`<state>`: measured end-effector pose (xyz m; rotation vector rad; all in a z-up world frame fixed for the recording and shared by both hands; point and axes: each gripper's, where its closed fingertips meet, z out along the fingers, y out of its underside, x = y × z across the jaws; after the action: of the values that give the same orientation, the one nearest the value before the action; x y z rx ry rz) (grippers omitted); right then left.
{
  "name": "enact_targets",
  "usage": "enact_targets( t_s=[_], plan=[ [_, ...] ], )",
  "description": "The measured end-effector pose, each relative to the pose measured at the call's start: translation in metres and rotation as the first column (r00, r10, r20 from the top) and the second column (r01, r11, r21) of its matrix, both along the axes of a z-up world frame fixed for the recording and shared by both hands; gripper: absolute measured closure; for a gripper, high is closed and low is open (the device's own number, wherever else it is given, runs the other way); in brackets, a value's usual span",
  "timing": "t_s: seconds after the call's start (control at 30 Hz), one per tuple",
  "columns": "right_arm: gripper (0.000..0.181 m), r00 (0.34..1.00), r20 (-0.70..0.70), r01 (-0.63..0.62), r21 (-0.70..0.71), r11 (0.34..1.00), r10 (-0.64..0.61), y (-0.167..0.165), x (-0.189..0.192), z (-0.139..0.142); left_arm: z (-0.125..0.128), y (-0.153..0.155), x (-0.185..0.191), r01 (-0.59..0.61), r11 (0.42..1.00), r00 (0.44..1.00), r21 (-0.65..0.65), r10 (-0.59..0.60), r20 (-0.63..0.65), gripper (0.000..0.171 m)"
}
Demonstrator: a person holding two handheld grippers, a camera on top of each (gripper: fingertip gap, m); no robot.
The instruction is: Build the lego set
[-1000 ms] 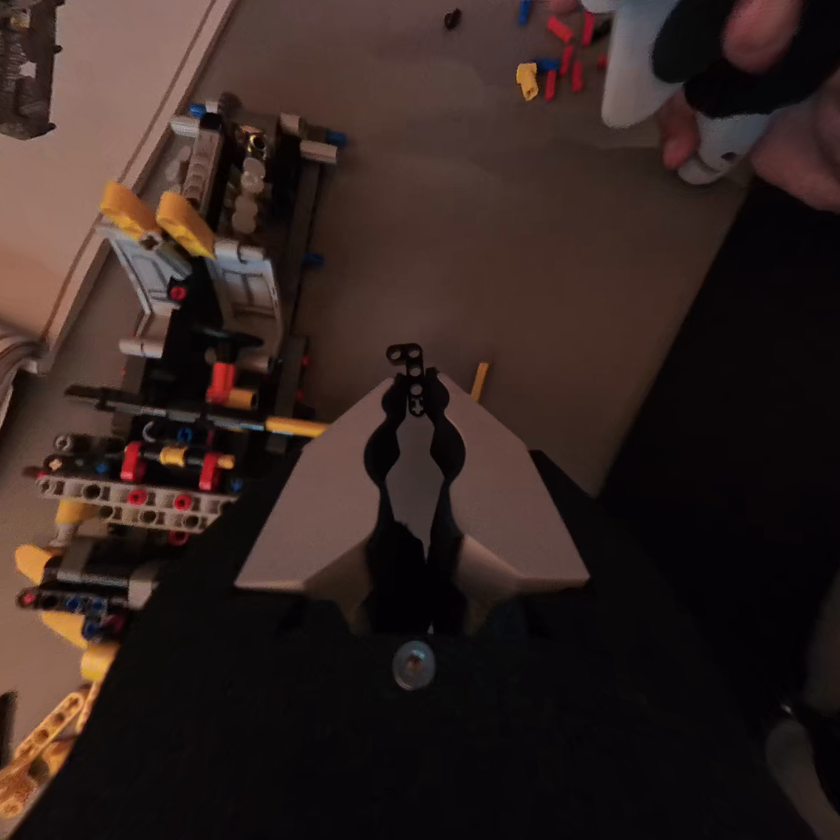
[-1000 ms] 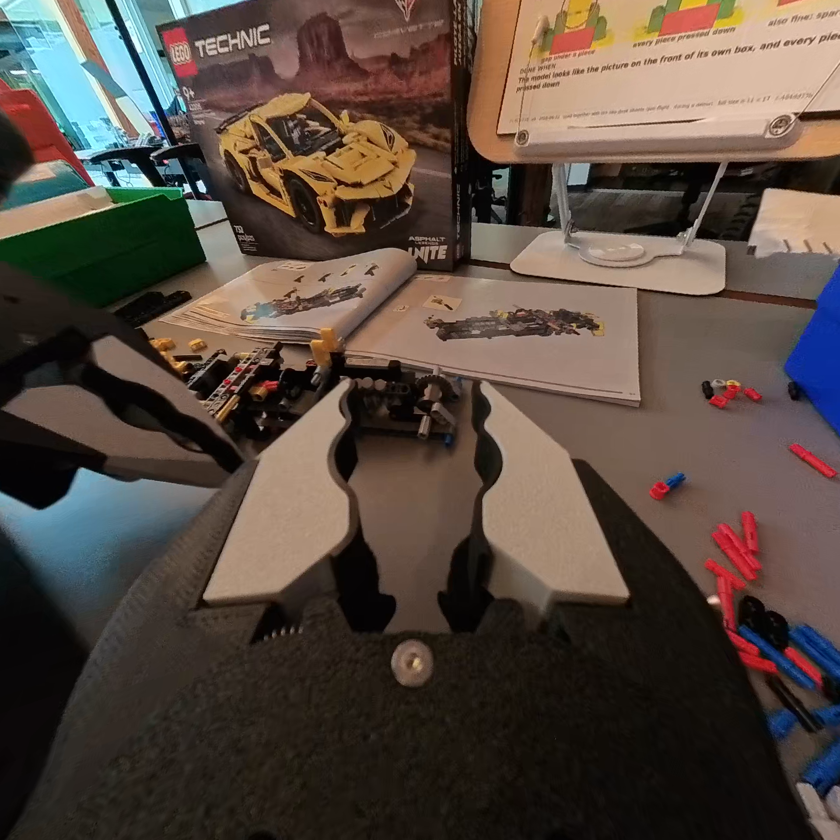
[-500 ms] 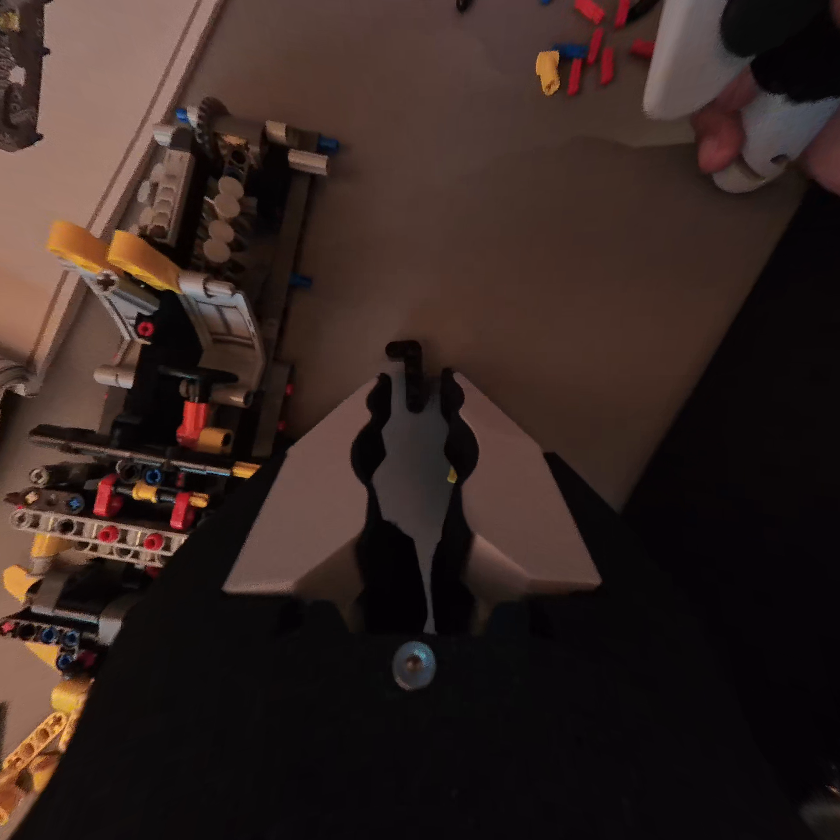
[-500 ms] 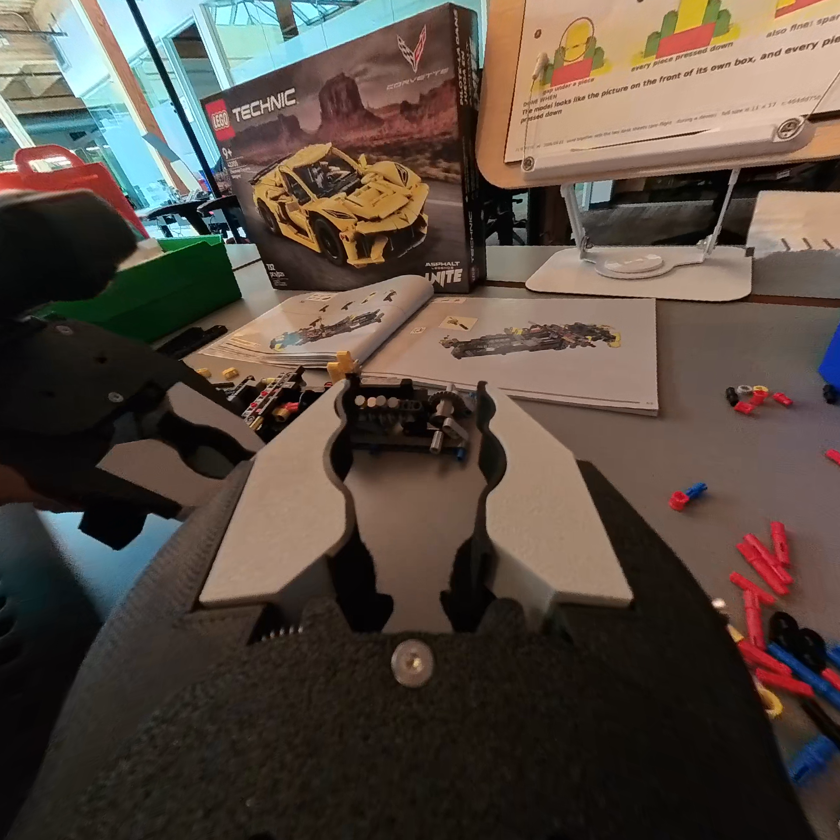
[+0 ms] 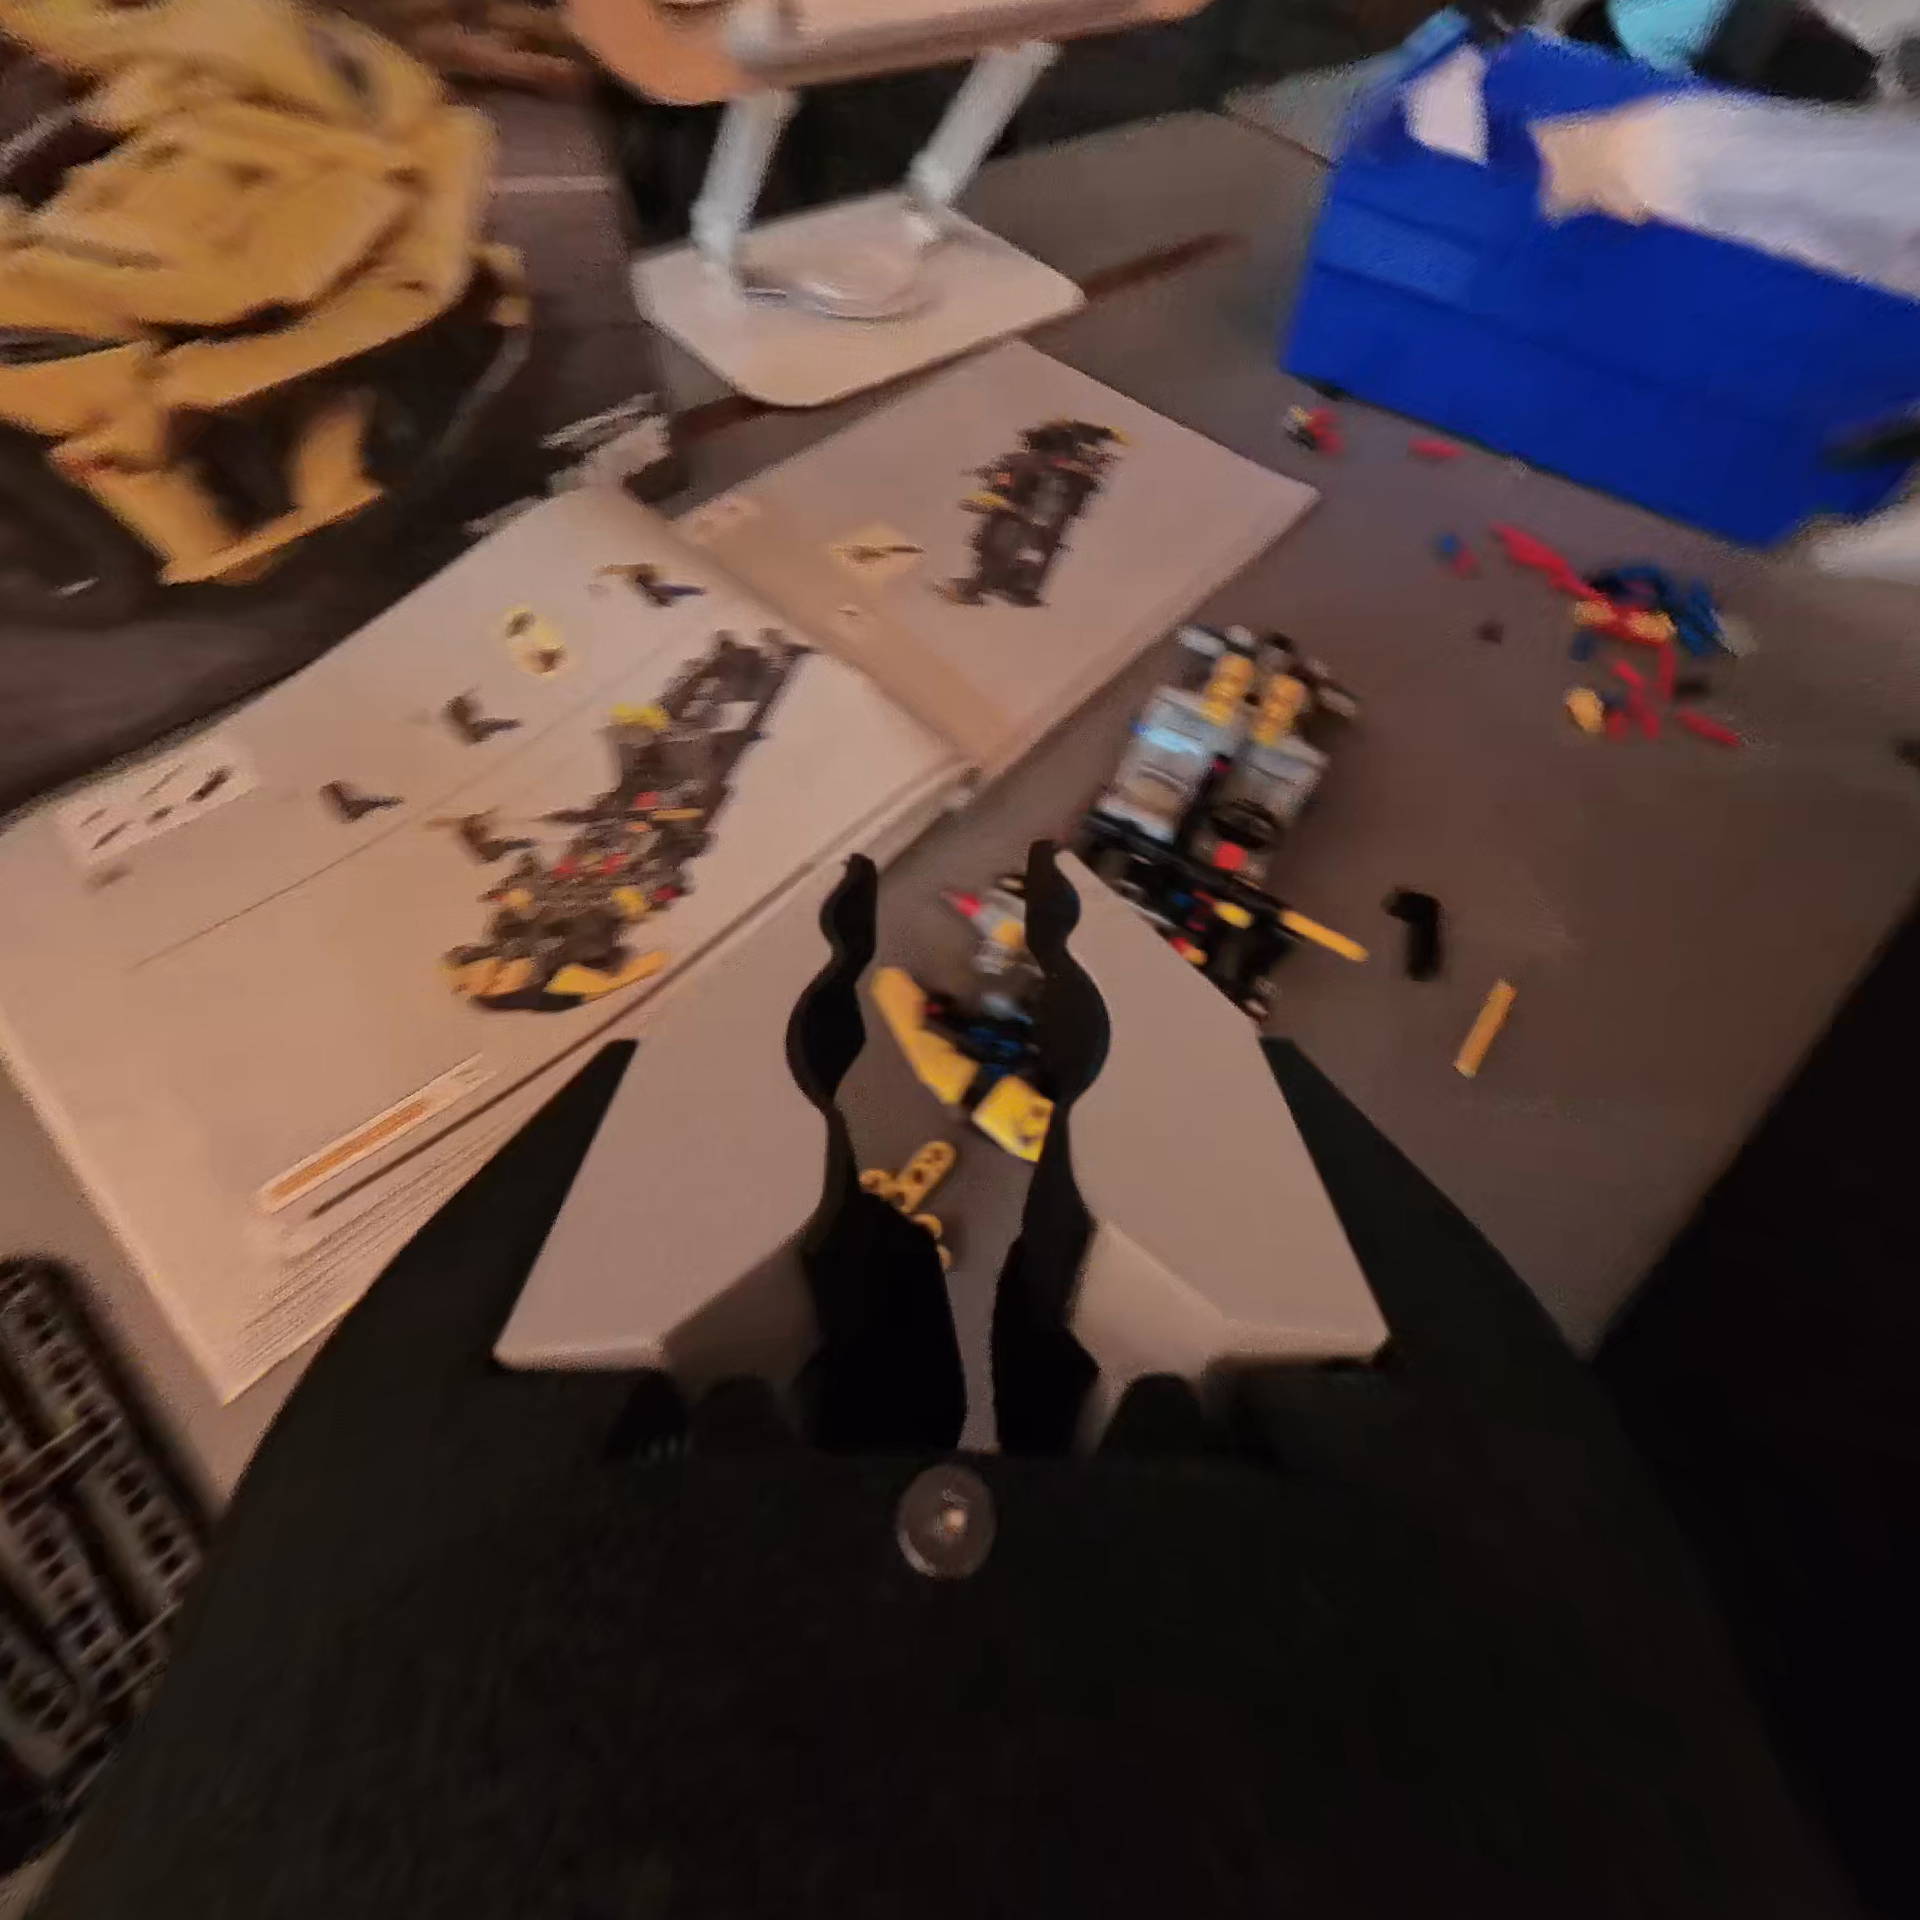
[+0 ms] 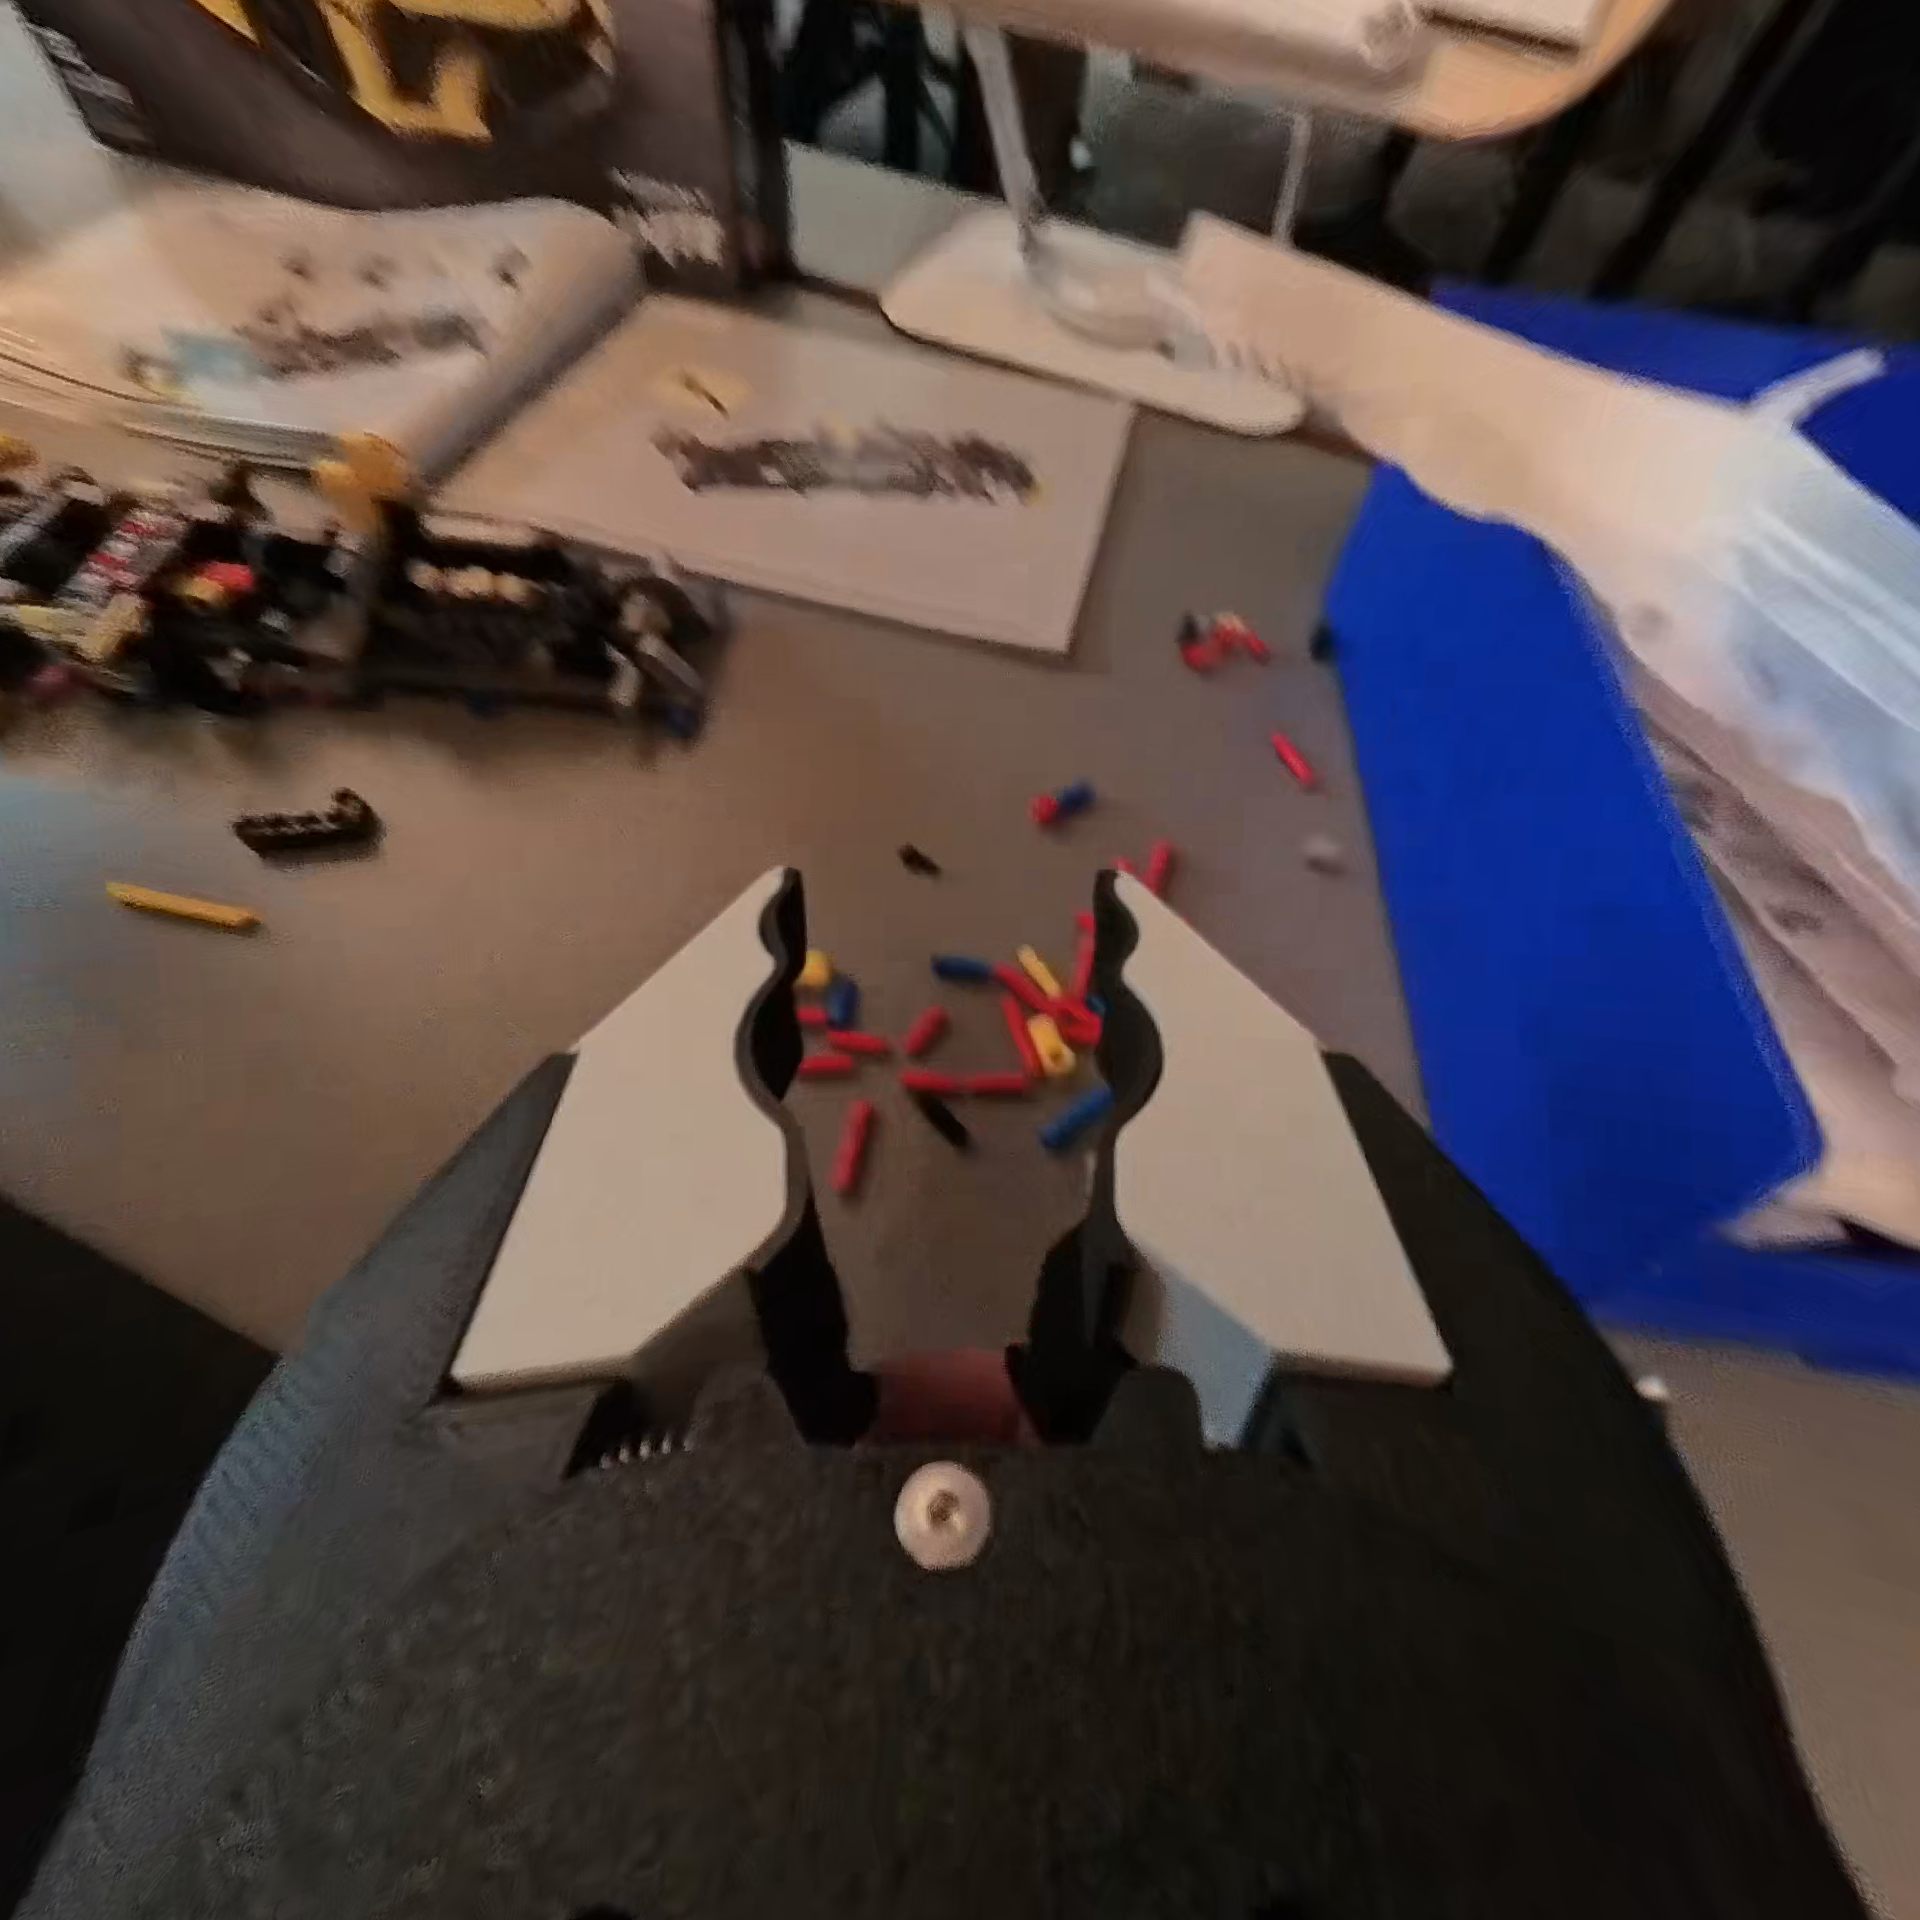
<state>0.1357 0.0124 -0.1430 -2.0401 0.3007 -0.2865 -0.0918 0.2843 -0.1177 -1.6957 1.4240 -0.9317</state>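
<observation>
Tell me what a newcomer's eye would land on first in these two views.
Probably the half-built black and yellow lego model on the grey table, beside the open instruction booklet. Next, the scatter of red, blue and yellow pins lying just ahead of the open right hand-held gripper, with the big blue bin at the right. The left hand-held gripper is open and empty too.
</observation>
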Motion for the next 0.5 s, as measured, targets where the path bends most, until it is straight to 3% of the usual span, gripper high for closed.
enact_targets(
  t_s=[0.1, 0.27, 0.37, 0.5],
  plan=[
    [0.128, 0.995, -0.073, 0.061, -0.095, 0.994, -0.068, -0.021, 0.015, -0.022, 0.008, 0.056, -0.006, -0.135, 0.989, 0.991, -0.055, 0.135, 0.002, 0.146],
    [0.143, 0.983, -0.131, 0.106, -0.156, 0.982, -0.127, -0.03, 0.027, -0.049, 0.011, 0.125, 0.0, -0.284, 0.958, 0.958, 0.028, 0.283, 0.032, 0.149],
    [0.146, 0.963, -0.211, 0.14, -0.127, 0.982, -0.165, -0.027, 0.036, -0.055, 0.0, 0.136, 0.011, -0.298, 0.954, 0.955, 0.019, 0.298, 0.016, 0.149],
    [0.155, 0.962, -0.223, 0.121, -0.167, 0.978, -0.157, -0.012, 0.048, -0.063, -0.007, 0.129, 0.022, -0.269, 0.961, 0.963, 0.06, 0.269, 0.01, 0.149]
  ],
)
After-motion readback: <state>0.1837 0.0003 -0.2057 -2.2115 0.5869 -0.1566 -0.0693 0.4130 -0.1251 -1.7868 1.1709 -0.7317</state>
